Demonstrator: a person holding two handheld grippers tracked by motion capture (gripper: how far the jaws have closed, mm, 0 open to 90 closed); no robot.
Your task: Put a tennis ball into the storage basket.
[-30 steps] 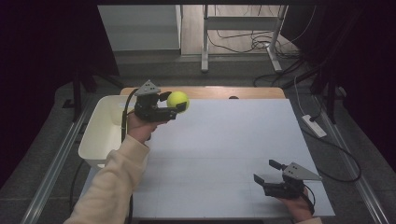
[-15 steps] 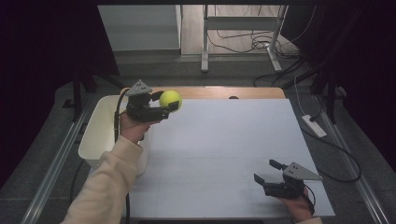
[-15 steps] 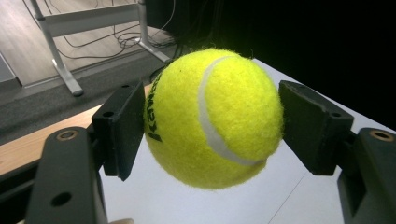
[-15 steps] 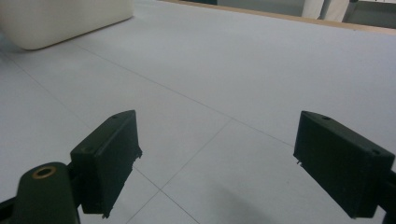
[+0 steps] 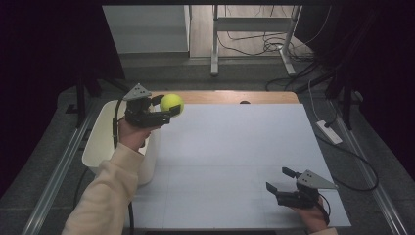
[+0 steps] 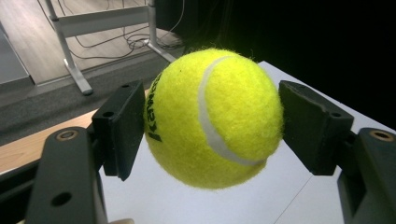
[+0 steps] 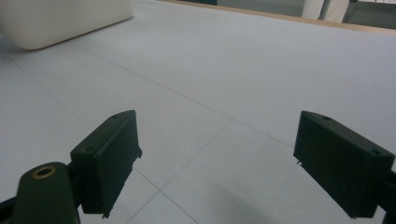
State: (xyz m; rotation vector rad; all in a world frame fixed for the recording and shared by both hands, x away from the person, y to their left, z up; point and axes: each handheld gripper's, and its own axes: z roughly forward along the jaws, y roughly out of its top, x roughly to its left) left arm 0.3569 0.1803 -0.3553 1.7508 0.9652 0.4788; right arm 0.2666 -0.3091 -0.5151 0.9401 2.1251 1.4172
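Carried leftward toward white plastic tub (image 5: 100,142): fuzzy yellow tennis ball (image 5: 172,103), clamped in left gripper (image 5: 164,108) (a drop seemingly next); right gripper (image 5: 281,180) idle, gaping, empty.

- Fuzzy felt on the tennis ball (image 6: 215,116), bright yellow, with a smooth white seam.
- Matt black plastic on the left gripper (image 6: 212,126), brass-looking rivets at the joints.
- Same dull black finish on the right gripper (image 7: 217,172).
- Smooth, matt pale sheet over the table (image 5: 235,161); bare wood along the far edge.
- Smooth white plastic bin (image 5: 100,142), slight sheen.
- Soft cream cloth sleeve (image 5: 105,196).
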